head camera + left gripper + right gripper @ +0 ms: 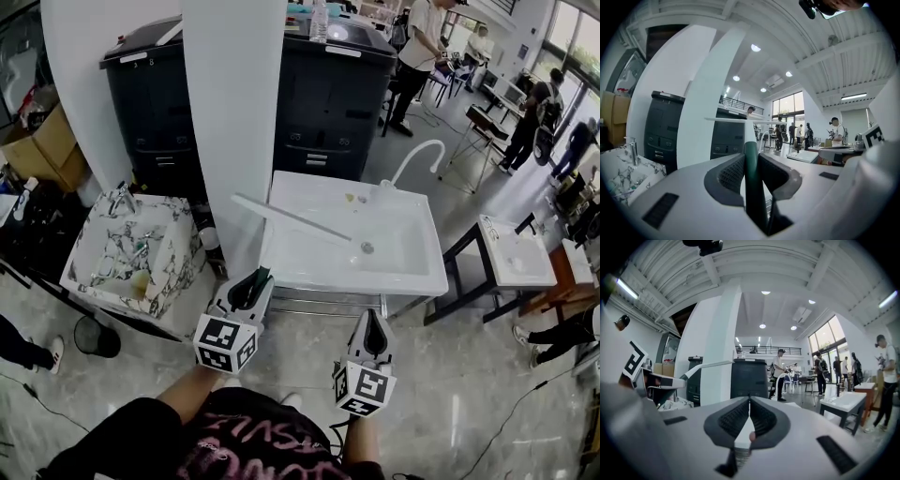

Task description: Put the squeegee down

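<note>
The left gripper (251,283) has its fingers (731,174) pinching the green handle of the squeegee (298,218), whose white blade is held over the white sink (412,246). Best to lower it until the blade lies flat, then release. The right gripper (373,325), fingers pressed together on nothing, need play no part.

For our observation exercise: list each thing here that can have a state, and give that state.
Squeegee: held up, not yet put down.
Left gripper: shut on the Squeegee handle.
Right gripper: shut, holding nothing.
Faucet: no water running.
</note>
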The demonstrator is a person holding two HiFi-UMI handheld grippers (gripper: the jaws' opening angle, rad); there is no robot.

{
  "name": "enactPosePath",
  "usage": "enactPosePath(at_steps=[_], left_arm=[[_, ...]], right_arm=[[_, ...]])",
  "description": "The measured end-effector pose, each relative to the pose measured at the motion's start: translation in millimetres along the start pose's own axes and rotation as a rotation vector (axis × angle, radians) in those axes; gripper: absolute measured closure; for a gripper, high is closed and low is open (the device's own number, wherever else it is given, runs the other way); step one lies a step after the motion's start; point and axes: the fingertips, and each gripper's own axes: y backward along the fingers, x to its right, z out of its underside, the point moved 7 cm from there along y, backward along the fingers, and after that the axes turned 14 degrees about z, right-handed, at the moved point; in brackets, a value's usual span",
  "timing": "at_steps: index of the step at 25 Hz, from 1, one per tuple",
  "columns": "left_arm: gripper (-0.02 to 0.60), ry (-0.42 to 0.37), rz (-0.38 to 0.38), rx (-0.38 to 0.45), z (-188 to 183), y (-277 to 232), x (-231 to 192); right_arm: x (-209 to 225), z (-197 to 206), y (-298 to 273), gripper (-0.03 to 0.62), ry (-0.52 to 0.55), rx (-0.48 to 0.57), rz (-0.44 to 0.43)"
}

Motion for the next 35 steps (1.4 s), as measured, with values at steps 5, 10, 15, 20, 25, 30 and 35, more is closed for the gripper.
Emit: enactPosePath(at_steps=[5,10,15,20,25,30,35], left_arm=[[0.485,-0.016,-0.013,-0.003,-4,-9,18],[0.485,-0.036,-0.042,0.001,-1,-16,34],[0.485,-0.046,-0.068,-0.001,3,-25,47],[0.485,-0.049,-0.083,-0.010,7,-34,57],[0.485,-0.053,-0.098,-0.005,6,-39,57],[0.485,-0.055,-0.109,0.013,7,-45,51],[0.485,-0.049,-0.107,0.022,5,-57,33]], right_arm=[[15,-1,-3,0.572,0.008,0.003,-0.030],[31,6,-7,0.572,0.008,0.003,-0.063],[48,11,-11,0.572,0.023,0.005,-0.090],[60,12,-12,0.572,0.034,0.017,-0.116],[65,16,-19,0.572,-0.003,0.002,-0.125],[68,18,-30,0.572,0.008,0.008,-0.117],[63,18,-46,0.572,0.015,0.006,-0.102]])
